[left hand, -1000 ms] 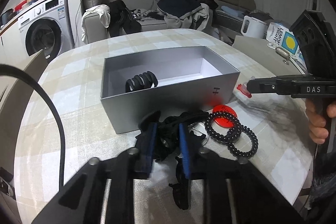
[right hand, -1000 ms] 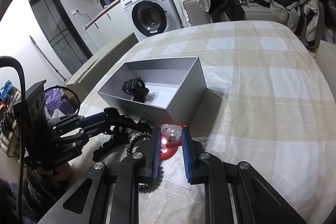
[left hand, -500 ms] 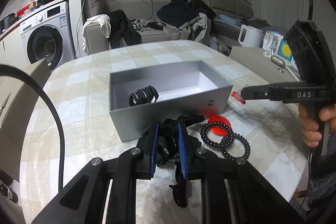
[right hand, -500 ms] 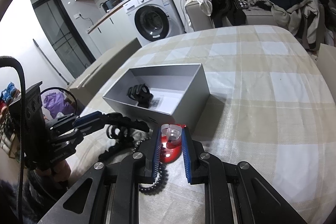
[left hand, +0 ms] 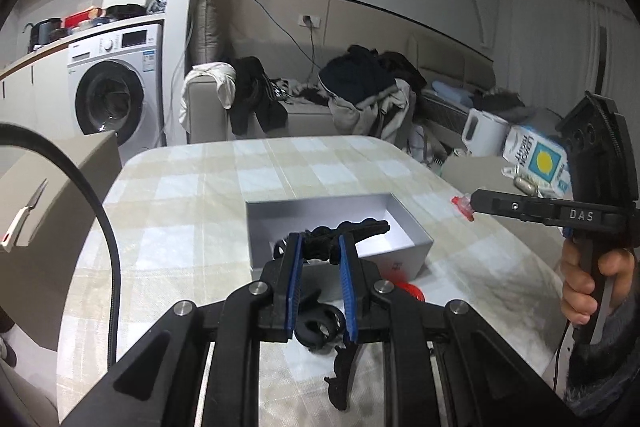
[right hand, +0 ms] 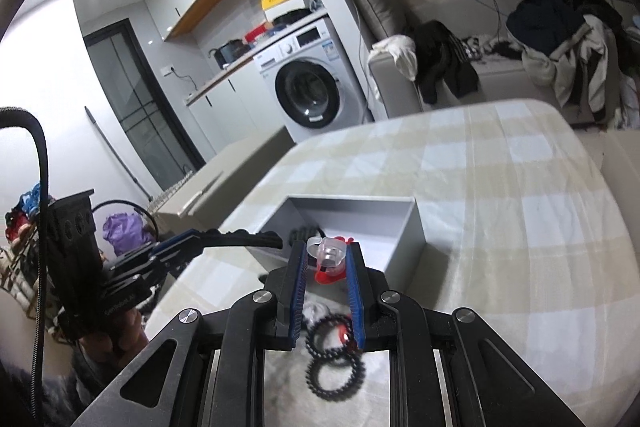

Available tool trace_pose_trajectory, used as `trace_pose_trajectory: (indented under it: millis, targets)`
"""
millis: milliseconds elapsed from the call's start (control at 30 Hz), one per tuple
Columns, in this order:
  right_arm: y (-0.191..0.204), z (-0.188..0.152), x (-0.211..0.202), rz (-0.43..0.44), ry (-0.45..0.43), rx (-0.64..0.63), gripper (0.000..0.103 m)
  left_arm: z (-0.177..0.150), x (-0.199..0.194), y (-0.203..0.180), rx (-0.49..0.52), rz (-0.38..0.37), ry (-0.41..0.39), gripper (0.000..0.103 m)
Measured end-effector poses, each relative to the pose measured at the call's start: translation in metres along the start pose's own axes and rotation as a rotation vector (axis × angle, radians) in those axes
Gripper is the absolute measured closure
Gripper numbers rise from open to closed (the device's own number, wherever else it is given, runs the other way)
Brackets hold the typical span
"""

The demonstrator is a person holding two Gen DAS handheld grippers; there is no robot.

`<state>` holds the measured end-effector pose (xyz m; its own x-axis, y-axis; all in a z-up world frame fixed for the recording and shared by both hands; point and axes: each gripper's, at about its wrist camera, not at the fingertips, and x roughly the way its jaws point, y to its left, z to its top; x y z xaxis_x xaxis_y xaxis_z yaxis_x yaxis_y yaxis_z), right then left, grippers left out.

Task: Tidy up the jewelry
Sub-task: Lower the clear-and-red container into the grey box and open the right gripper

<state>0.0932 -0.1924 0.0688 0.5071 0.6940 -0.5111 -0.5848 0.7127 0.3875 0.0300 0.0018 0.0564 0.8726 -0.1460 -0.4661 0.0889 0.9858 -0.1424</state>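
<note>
Black, limp fabric hair tie [left hand: 320,242], clamped mid-frame in the left claw [left hand: 319,255], looked light; right claw [right hand: 327,264] pinched a rigid clear ring case [right hand: 329,254].

Sitting against the back wall: a washing machine [left hand: 112,99]. Piling up on the sofa [left hand: 304,115] next to it: clothes [left hand: 368,83].

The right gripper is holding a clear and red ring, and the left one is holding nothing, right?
Not quite. The left gripper holds a black hair tie over the grey box, as the left wrist view shows. The right gripper does hold the ring.
</note>
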Motion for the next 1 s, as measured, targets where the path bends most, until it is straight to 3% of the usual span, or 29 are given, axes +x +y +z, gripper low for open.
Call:
trace_pose_trajectory:
  millis: [333, 1000]
  targets:
    - [0.009, 0.016, 0.001, 0.002, -0.021, -0.013, 0.085, 0.009, 0.000, 0.013, -0.048, 0.035, -0.032, 0.090]
    - [0.006, 0.025, 0.021, 0.017, 0.002, -0.002, 0.085, 0.019, 0.022, 0.023, -0.066, 0.053, -0.019, 0.090]
